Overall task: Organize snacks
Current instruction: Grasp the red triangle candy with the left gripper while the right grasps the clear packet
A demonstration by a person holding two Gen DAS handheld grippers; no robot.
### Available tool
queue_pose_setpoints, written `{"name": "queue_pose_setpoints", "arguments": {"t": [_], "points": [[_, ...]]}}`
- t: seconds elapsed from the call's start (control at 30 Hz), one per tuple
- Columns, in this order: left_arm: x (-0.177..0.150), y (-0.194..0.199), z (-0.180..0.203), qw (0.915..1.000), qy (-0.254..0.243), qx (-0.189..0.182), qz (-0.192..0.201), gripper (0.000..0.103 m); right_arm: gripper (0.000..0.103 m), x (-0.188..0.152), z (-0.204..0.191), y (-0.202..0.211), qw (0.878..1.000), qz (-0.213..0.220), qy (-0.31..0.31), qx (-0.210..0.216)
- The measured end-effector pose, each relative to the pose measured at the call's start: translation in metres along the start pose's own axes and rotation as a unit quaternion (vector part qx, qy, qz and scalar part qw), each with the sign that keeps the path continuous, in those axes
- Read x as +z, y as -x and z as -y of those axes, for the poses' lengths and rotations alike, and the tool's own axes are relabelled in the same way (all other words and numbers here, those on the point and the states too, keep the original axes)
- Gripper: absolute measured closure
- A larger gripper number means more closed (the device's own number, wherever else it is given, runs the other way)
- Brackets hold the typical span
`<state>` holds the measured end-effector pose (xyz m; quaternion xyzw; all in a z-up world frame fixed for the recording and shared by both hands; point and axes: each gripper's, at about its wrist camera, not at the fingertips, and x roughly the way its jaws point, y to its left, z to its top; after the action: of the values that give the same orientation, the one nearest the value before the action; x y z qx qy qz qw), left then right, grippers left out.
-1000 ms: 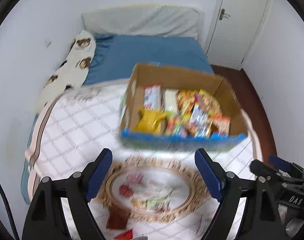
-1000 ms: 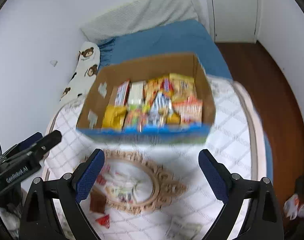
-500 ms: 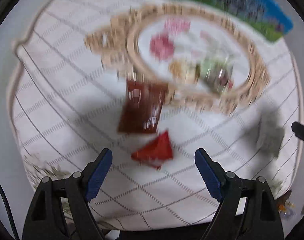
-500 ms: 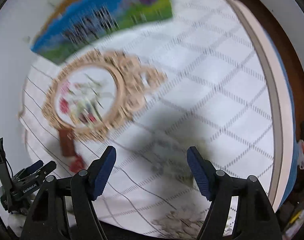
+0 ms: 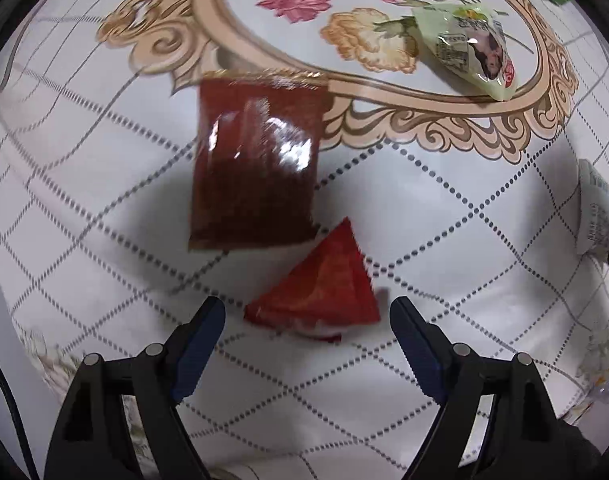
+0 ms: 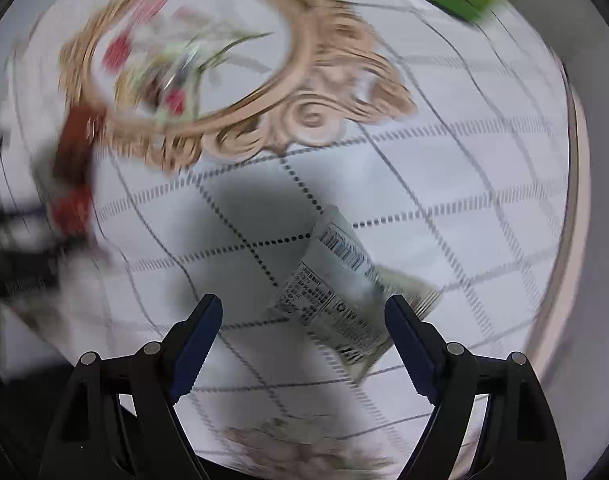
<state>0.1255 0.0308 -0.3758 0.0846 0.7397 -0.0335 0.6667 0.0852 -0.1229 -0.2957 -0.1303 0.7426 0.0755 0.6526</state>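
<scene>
Two grippers point down at the tablecloth [image 5: 104, 184], and we start on the left. The left gripper [image 5: 306, 312] has its jaws wide but closing, with the red triangle packet [image 5: 324, 292] lying between the tips, not yet pinched. Just above it the brown sachet [image 5: 256, 160] nearly touches the triangle's corner, so a slightly forward grab could snag both or nudge the sachet aside. The red packet looks flat, glossy and slippery; a pinch on its thin edge could let it squirt out. Up right, a pale green packet [image 5: 468, 48] sits on the flower print.

Over to the right gripper [image 6: 304, 312]: jaws wide and opening, straddling the grey packet [image 6: 344, 296], which lies barcode up, skewed toward the right finger [image 6: 408, 336]. That view is smeared, and we judge an off-centre close might just push the packet sideways.
</scene>
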Motion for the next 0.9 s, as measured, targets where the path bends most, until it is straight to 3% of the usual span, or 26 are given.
{"name": "queue_pose_setpoints", "arguments": {"t": [0.03, 0.13, 0.27, 0.33, 0.37, 0.43, 0.47, 0.57, 0.63, 0.77, 0.83, 0.9], "points": [[0.002, -0.001, 0.002, 1.0, -0.003, 0.0, 0.001, 0.031, 0.017, 0.003, -0.009, -0.003, 0.999, -0.011, 0.035, -0.023], [0.004, -0.005, 0.009, 0.9999, -0.001, -0.013, -0.009, 0.043, 0.017, 0.007, -0.031, -0.022, 0.988, -0.059, 0.124, -0.068], [0.001, -0.006, 0.009, 0.9994, 0.017, -0.029, -0.011, 0.043, 0.017, 0.011, -0.034, -0.053, 0.976, -0.101, 0.161, -0.108], [0.0, -0.004, 0.004, 0.9985, 0.029, -0.044, -0.015, 0.043, 0.019, 0.017, -0.019, -0.061, 0.984, -0.11, 0.113, -0.083], [-0.001, -0.005, 0.001, 0.9977, 0.037, -0.053, -0.018, 0.042, 0.027, 0.02, -0.01, -0.061, 0.989, -0.105, 0.079, -0.062], [-0.005, -0.005, -0.005, 0.9957, 0.051, -0.074, -0.022, 0.042, 0.03, 0.027, 0.02, -0.055, 0.996, -0.081, -0.031, 0.01], [-0.008, -0.005, -0.01, 0.9946, 0.057, -0.083, -0.024, 0.041, 0.031, 0.028, 0.031, -0.053, 0.994, -0.069, -0.075, 0.04], [-0.015, -0.01, -0.017, 0.9906, 0.073, -0.111, -0.034, 0.038, 0.029, 0.024, 0.059, -0.051, 0.97, -0.046, -0.192, 0.145], [-0.017, -0.014, -0.018, 0.9894, 0.075, -0.117, -0.04, 0.038, 0.018, 0.023, 0.058, -0.054, 0.962, -0.052, -0.204, 0.175], [-0.022, -0.018, -0.014, 0.9908, 0.069, -0.108, -0.042, 0.038, 0.016, 0.02, 0.04, -0.057, 0.973, -0.053, -0.175, 0.141], [-0.024, -0.015, -0.004, 0.9936, 0.057, -0.09, -0.037, 0.053, 0.017, 0.019, 0.033, -0.058, 0.977, -0.048, -0.169, 0.124], [-0.015, -0.005, 0.005, 0.9957, 0.044, -0.076, -0.031, 0.055, 0.031, 0.014, 0.031, -0.056, 0.978, -0.038, -0.178, 0.098]]}}
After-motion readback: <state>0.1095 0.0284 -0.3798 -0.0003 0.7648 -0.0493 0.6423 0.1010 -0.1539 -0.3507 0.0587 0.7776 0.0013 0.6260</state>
